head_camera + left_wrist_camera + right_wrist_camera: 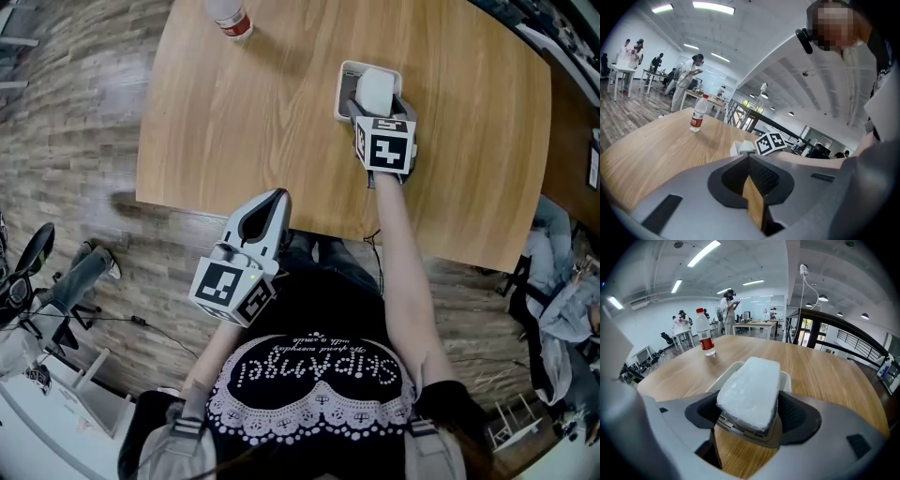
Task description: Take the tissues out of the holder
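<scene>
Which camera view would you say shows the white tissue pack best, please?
The right gripper view: the white plastic-wrapped tissue pack fills the centre between the right tongs. The head view shows only its top beyond the marker cube; the left gripper view barely catches it, small and far off.

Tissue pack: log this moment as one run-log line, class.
right gripper: shut on tissue pack | tissue pack: tilted over holder | left gripper: shut, empty
</scene>
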A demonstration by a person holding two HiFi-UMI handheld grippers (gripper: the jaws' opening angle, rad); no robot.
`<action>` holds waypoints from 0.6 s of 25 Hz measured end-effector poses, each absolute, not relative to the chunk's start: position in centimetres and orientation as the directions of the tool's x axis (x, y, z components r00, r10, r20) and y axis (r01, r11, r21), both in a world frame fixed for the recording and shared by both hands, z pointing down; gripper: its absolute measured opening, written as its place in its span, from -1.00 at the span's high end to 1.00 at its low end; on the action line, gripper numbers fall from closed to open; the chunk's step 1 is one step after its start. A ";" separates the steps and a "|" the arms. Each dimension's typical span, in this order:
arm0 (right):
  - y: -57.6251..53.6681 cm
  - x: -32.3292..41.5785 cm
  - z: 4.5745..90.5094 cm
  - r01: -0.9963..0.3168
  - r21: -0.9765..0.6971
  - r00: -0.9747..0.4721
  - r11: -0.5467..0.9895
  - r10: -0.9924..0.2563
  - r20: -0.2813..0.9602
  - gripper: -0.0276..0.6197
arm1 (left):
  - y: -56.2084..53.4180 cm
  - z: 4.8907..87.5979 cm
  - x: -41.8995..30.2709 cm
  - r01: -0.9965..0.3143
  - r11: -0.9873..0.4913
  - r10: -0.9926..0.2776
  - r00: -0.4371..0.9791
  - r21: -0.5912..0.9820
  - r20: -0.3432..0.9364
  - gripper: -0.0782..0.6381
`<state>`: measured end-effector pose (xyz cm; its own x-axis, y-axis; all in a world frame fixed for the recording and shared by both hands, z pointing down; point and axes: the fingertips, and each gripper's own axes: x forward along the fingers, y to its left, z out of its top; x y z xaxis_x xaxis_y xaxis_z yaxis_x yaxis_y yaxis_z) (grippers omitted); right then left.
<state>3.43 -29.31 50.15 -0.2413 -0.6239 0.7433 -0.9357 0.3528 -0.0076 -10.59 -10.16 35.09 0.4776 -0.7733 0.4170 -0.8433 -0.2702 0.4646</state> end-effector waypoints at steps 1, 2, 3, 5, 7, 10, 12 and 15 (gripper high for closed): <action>-29.3 3.4 50.2 -0.933 0.006 -0.233 0.360 -0.617 0.752 -0.23 | -10.2 35.1 -10.6 -0.844 -0.269 -0.773 0.476 0.464 0.418 0.76; -29.3 3.4 50.2 -0.930 0.020 -0.224 0.367 -0.611 0.759 -0.22 | -10.2 35.0 -10.7 -0.845 -0.267 -0.774 0.475 0.464 0.419 0.76; -29.3 3.5 50.2 -0.927 0.032 -0.218 0.374 -0.606 0.765 -0.18 | -10.3 35.0 -10.7 -0.845 -0.265 -0.775 0.473 0.464 0.419 0.76; -29.3 3.5 50.2 -0.919 0.044 -0.218 0.392 -0.597 0.772 -0.05 | -10.3 35.0 -10.6 -0.846 -0.261 -0.777 0.469 0.464 0.419 0.76; -29.2 3.5 50.3 -0.908 0.045 -0.231 0.416 -0.590 0.774 0.00 | -10.3 35.0 -10.7 -0.848 -0.258 -0.779 0.466 0.464 0.419 0.76; -29.2 3.4 50.4 -0.900 0.031 -0.254 0.434 -0.581 0.774 0.01 | -10.4 35.0 -10.8 -0.849 -0.258 -0.780 0.465 0.461 0.419 0.76; -29.1 3.2 50.0 -0.900 0.022 -0.262 0.435 -0.582 0.769 0.01 | -10.4 34.9 -10.7 -0.849 -0.260 -0.782 0.464 0.459 0.417 0.76; -29.1 3.1 49.3 -0.899 0.033 -0.271 0.438 -0.611 0.743 0.01 | -10.3 34.8 -10.7 -0.851 -0.263 -0.785 0.463 0.455 0.412 0.76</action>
